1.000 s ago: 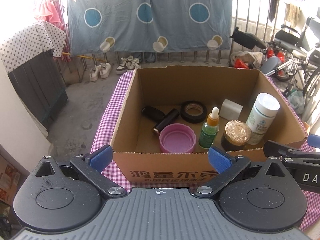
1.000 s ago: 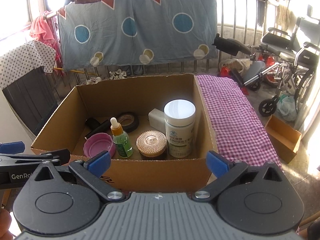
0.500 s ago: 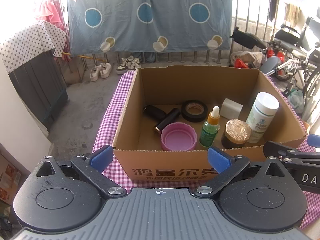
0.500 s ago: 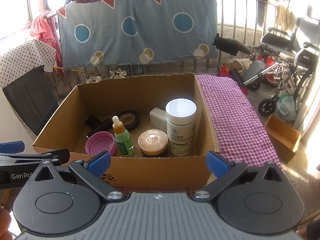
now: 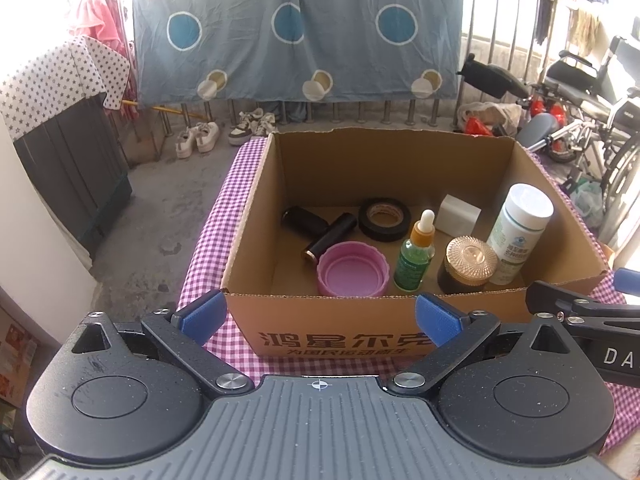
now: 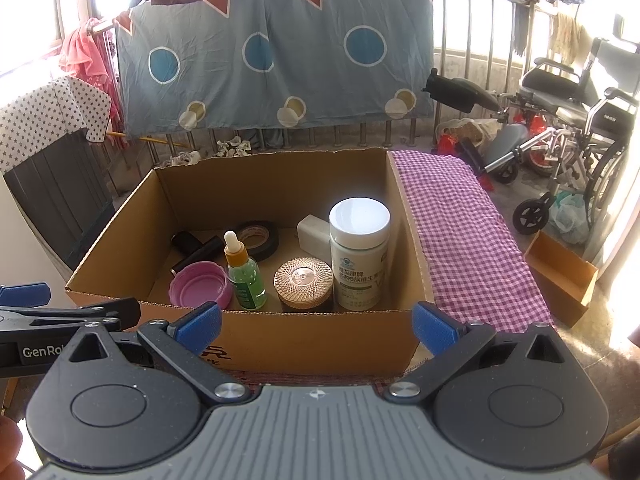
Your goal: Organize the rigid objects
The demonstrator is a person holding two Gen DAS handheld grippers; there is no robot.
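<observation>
Rigid objects sit together inside an open cardboard box (image 5: 332, 332) at mid-frame in both views, on a bench covered with purple checked cloth (image 6: 460, 240). Along the near wall, left to right in the left wrist view, stand a pink lid (image 5: 353, 269) lying open side up, a green dropper bottle (image 5: 416, 258), a dark jar with a gold lid (image 5: 468, 264) and a tall white bottle (image 5: 518, 232). Behind them lie a roll of black tape (image 5: 385, 219), a white block (image 5: 458, 215) and two dark tubes (image 5: 318, 228), one tube touching the pink lid's rim.

The left hand-held gripper (image 5: 320, 316) hovers at lower frame, just in front of the box's near wall, its blue pads spread wide with nothing between them. The right hand-held gripper (image 6: 318, 322) sits the same way in its own view, wide open and empty, with the left one's finger poking in at the left edge.

Nothing remains on the cloth outside the box as far as these views show, so the sorting looks close to done or paused.

The risks lie in any next reach. The dropper bottle, jar and white bottle stand close together, so wide pads coming down on one would likely knock its neighbour; the tall, narrow dropper bottle looks easiest to tip. The near wall stands between grippers and objects, and a low, forward approach could catch the cardboard and shove the whole box along the cloth. The two grippers are also near each other and could clash if both move inward.
</observation>
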